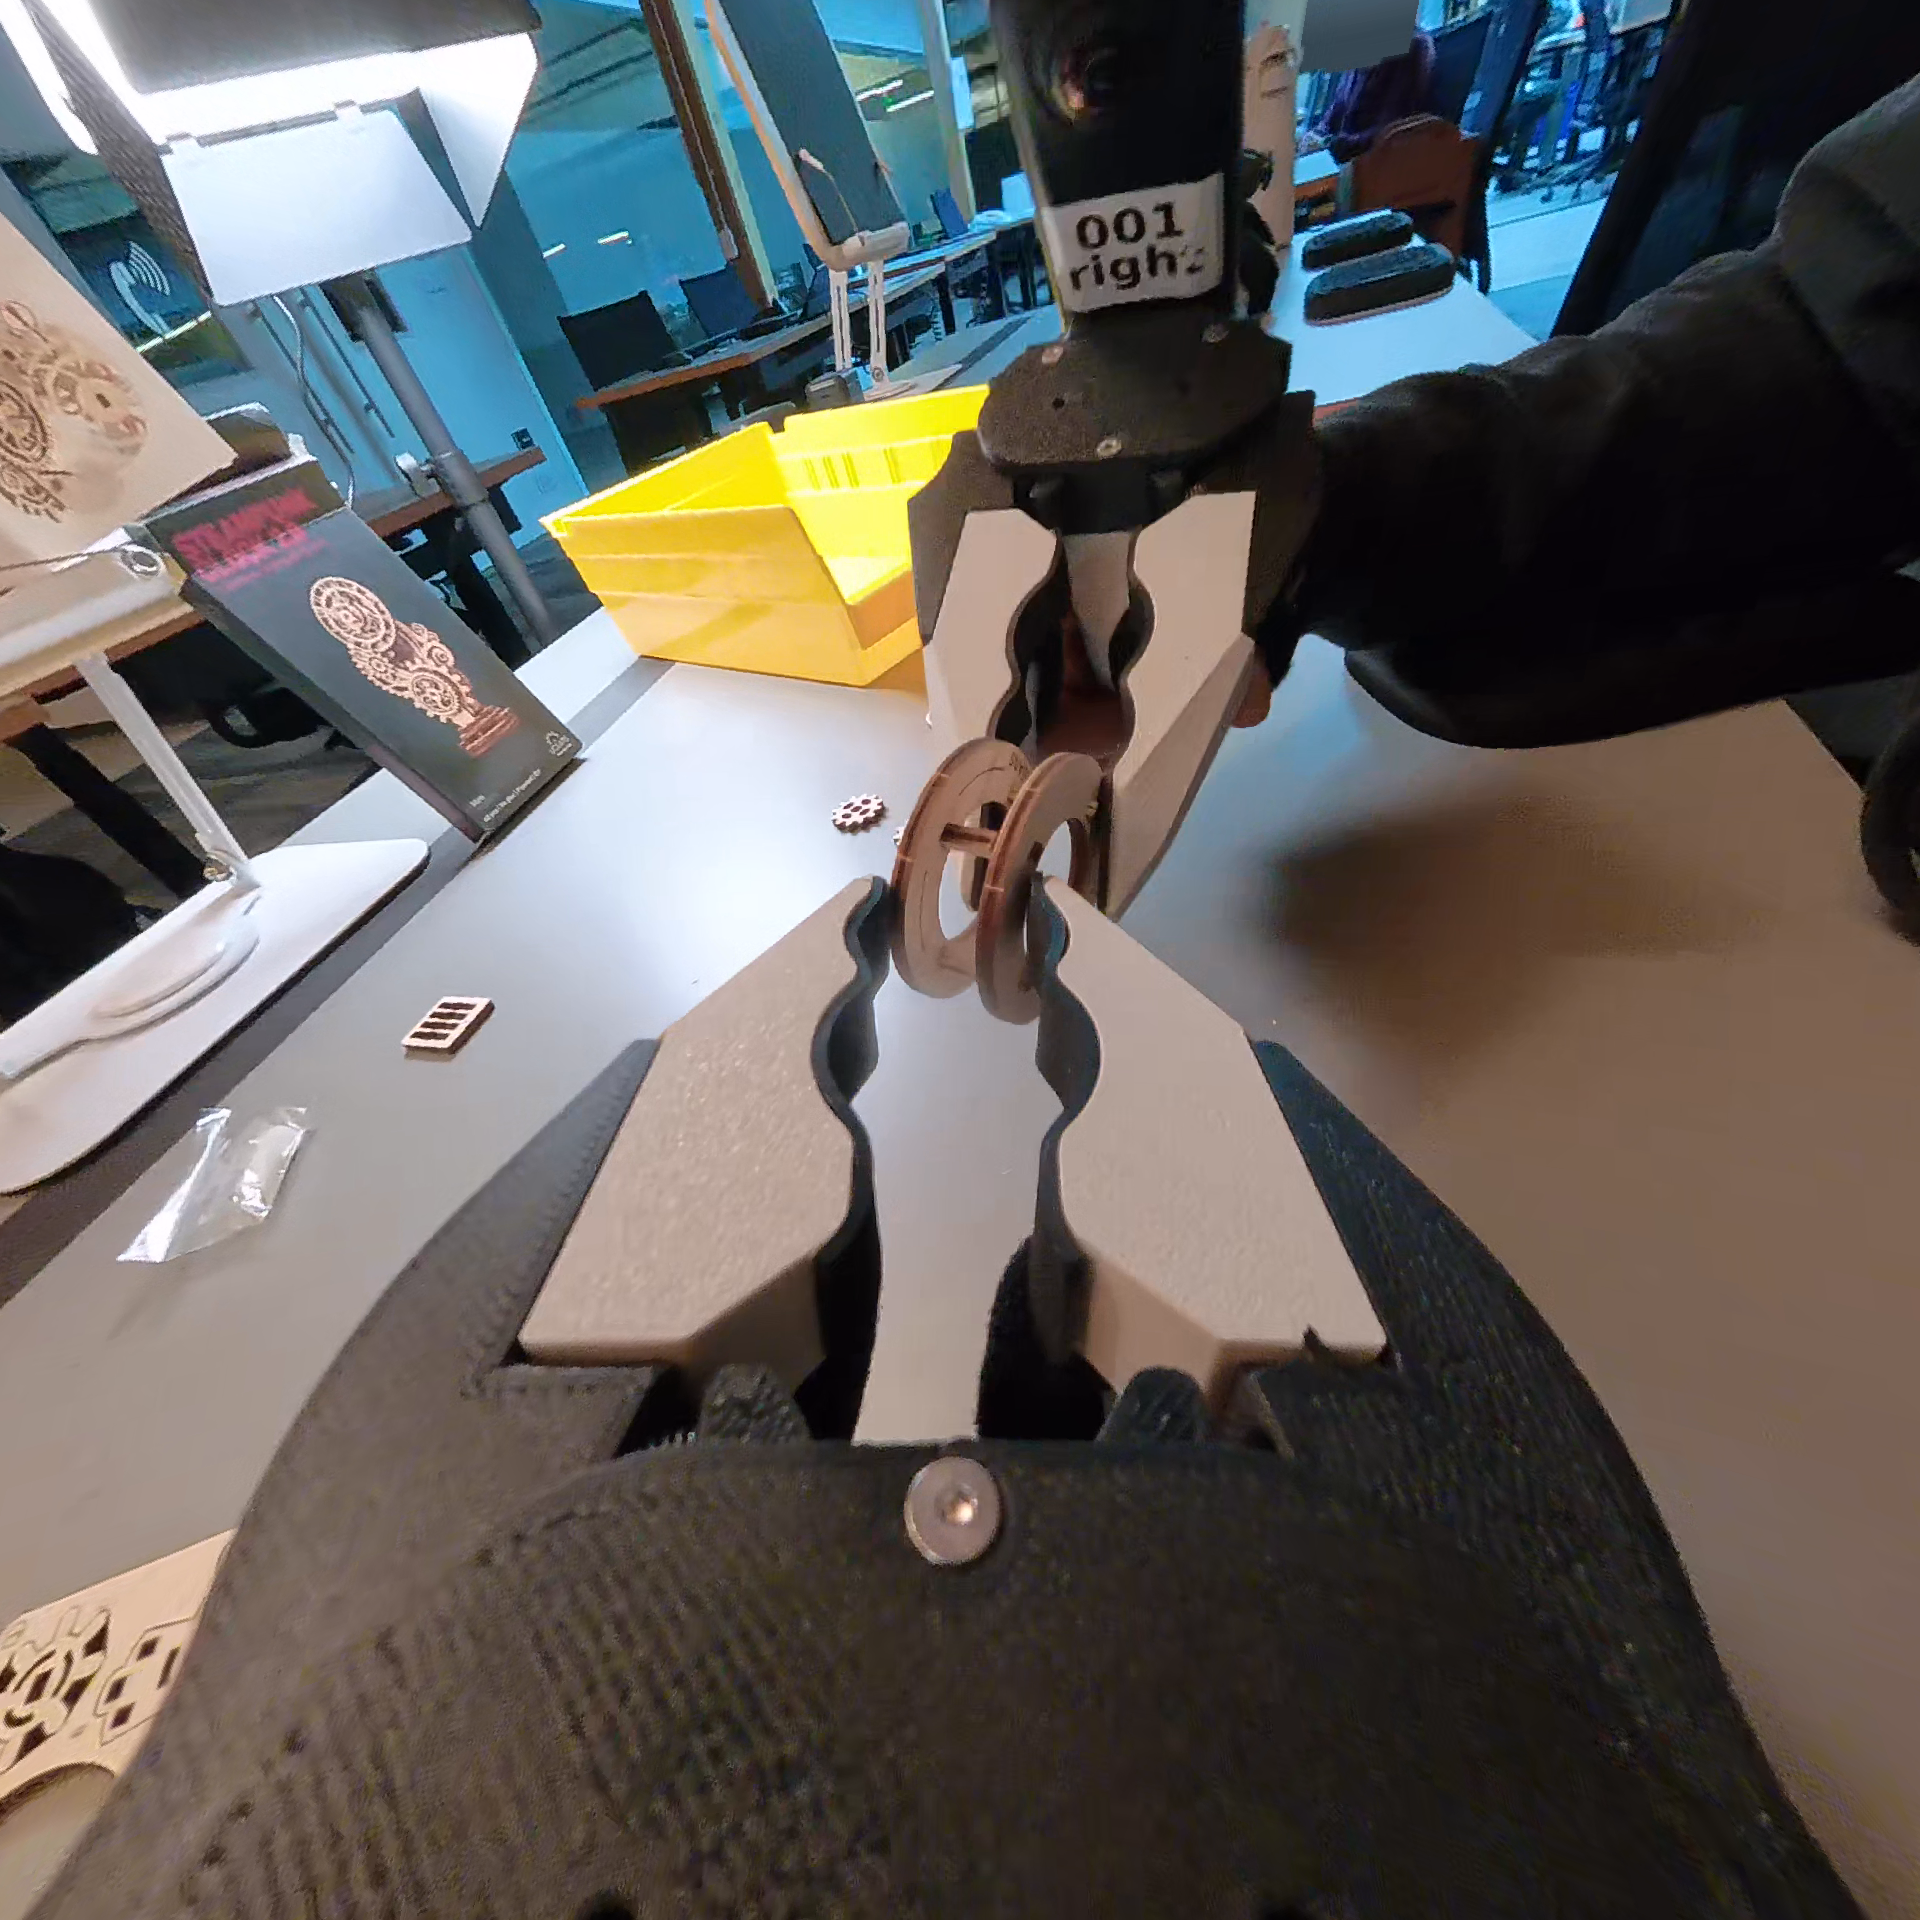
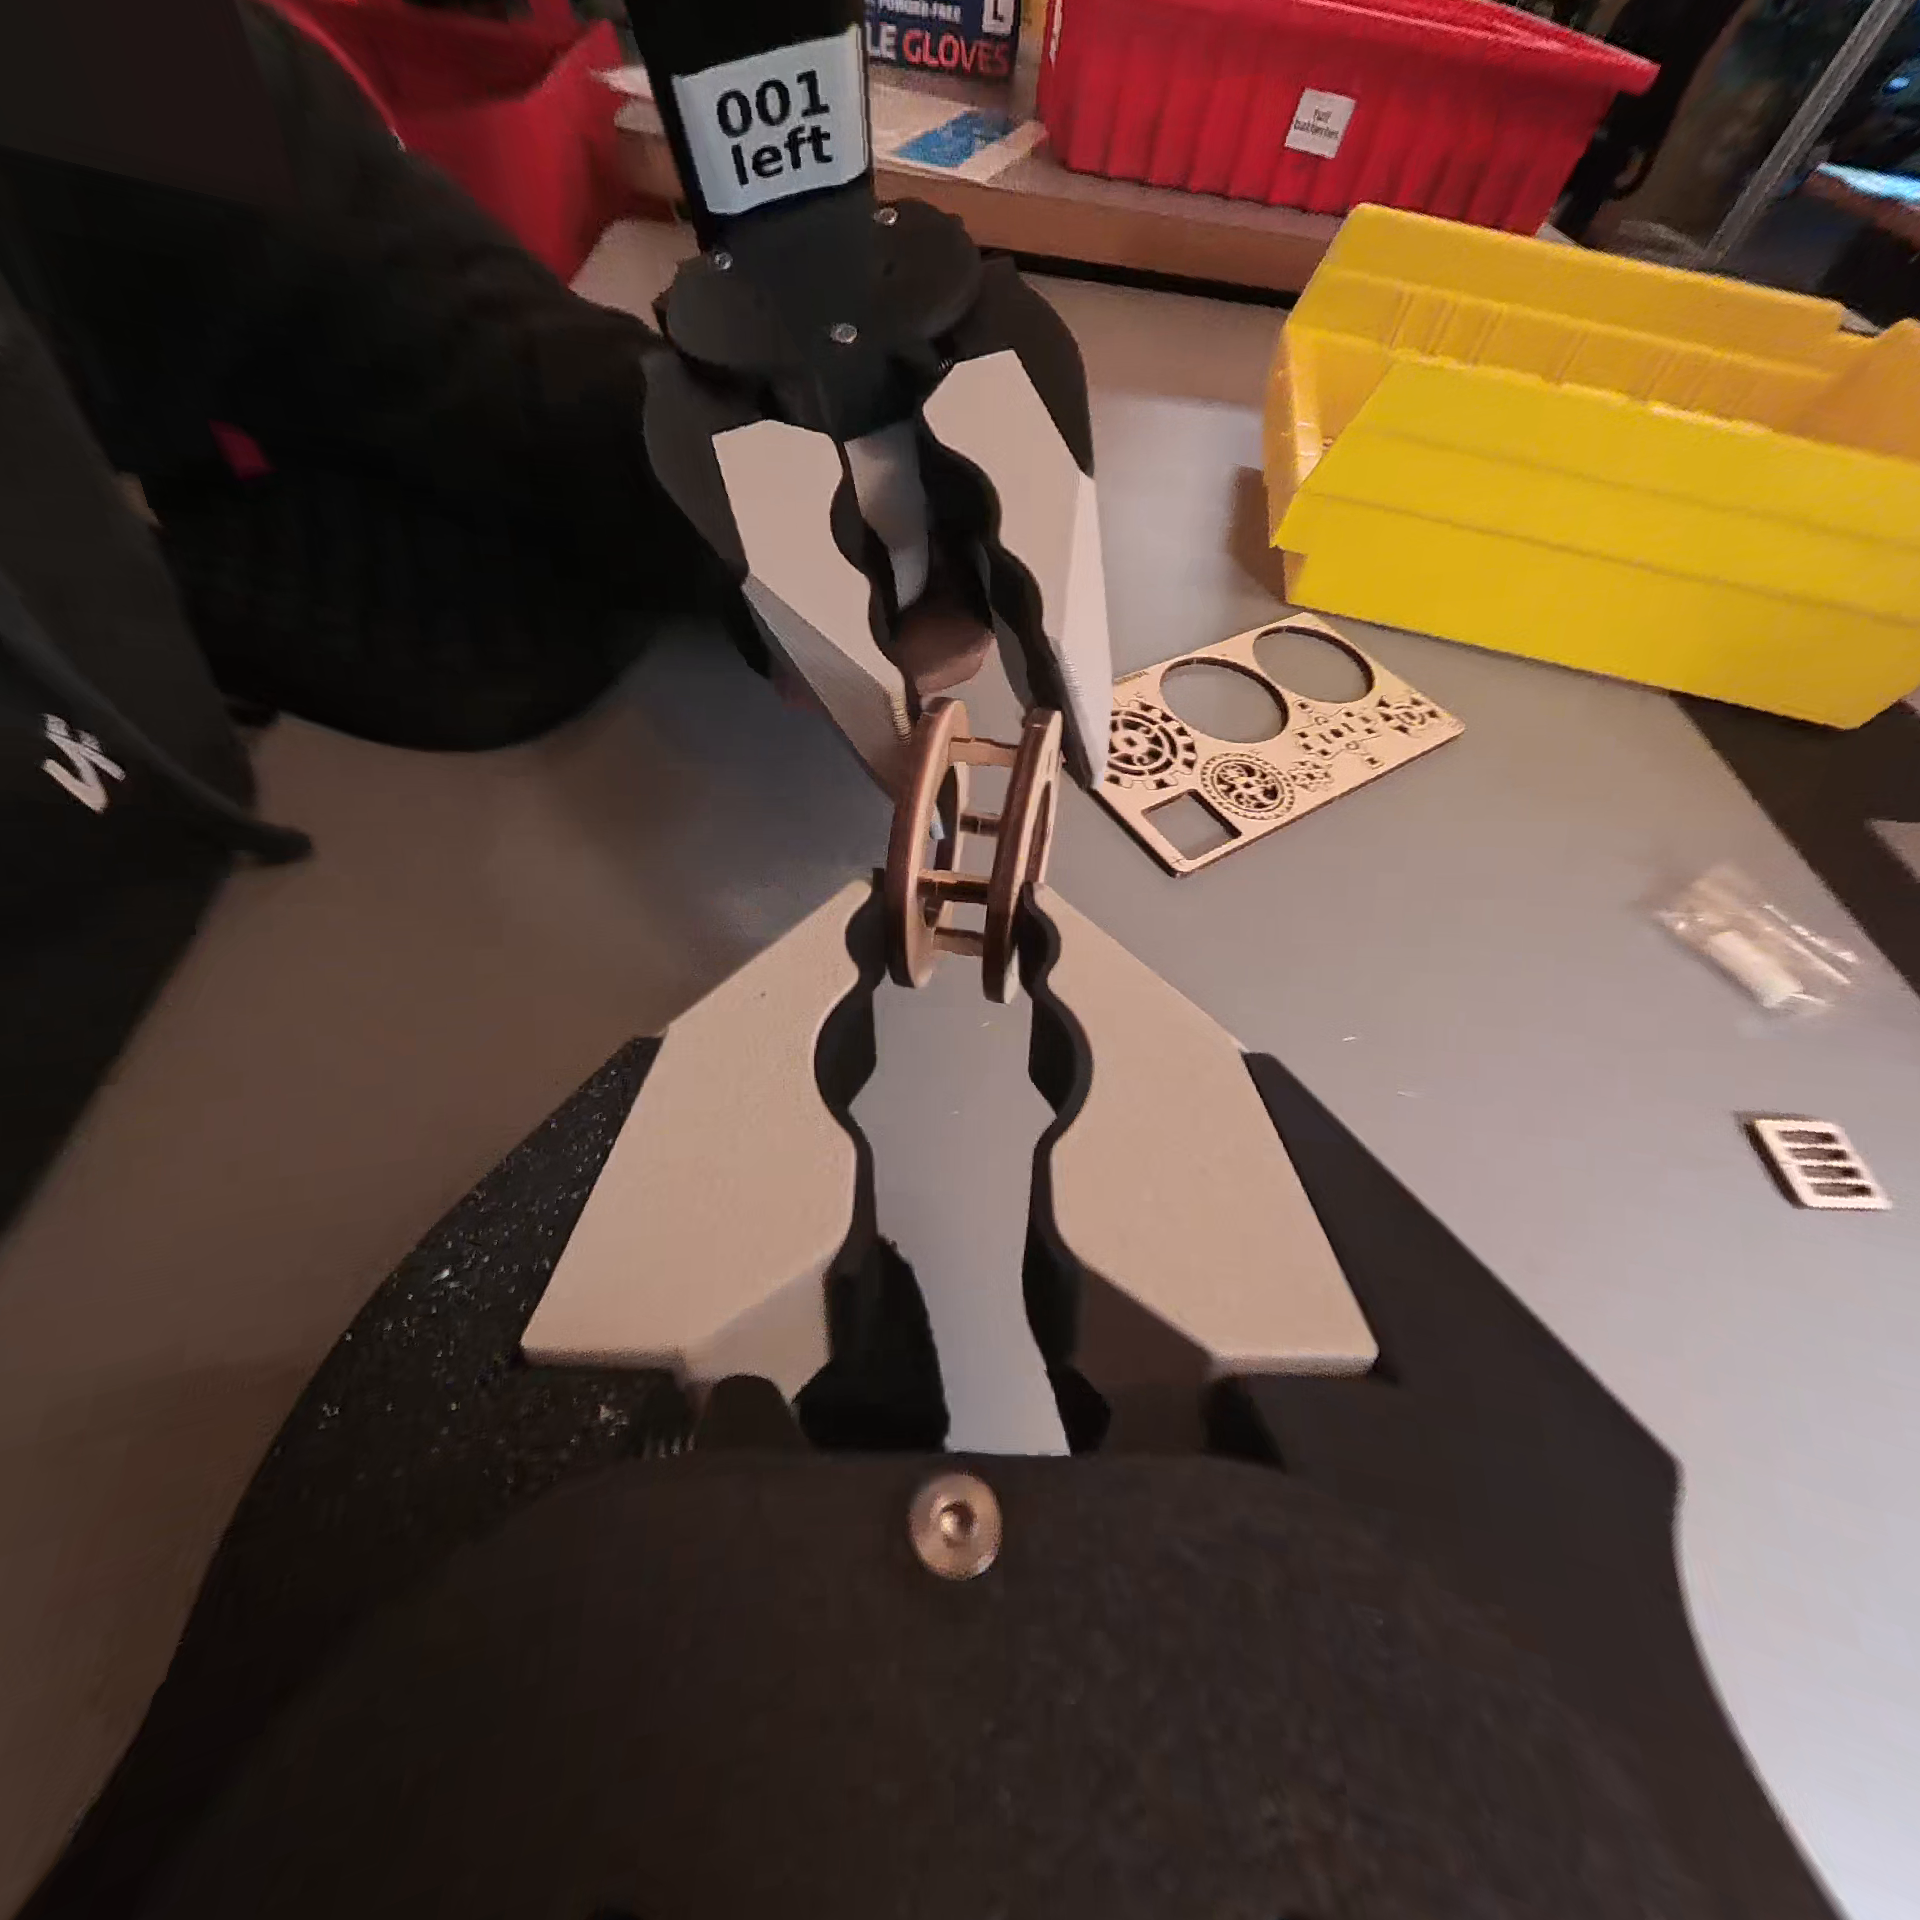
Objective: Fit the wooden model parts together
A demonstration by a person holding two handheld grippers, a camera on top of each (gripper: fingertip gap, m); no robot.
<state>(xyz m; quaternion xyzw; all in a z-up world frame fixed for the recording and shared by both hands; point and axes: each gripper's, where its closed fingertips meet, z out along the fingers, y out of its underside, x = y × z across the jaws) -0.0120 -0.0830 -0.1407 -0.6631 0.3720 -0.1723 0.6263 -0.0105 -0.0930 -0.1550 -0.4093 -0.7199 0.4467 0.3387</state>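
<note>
- Left wrist view: left tongs [image 1: 961,904] are clenching the wooden spool [image 1: 987,883], two ring discs joined by short pegs, squeezing the discs' outer faces from either side so the pegs are being pressed home, as I judge it.
- Spool is hanging in the air above the grey desk [image 1: 675,883], at 12 o'clock from the camera, so both tools are able to reach around it.
- Right tongs [image 1: 1081,831] are coming in from 12 o'clock, tips at the far rim of the spool; their grip is hard to read from here.
- Loose parts are lying at 10 o'clock: a small gear [image 1: 856,811] and a slatted piece [image 1: 447,1024], likely awaiting later steps; a yellow bin [image 1: 748,561] is sitting at 11 o'clock.
- Right wrist view: right tongs [image 2: 951,914] are gripping the same spool [image 2: 971,852] across its discs, opposite the left tongs [image 2: 987,727], which are pinching the far side.
- Opposed holds are probably keeping the discs parallel while they are seating.
- Cut-out wooden sheet [image 2: 1278,738] is resting flat at 1 o'clock, within reach for the next part.
</note>
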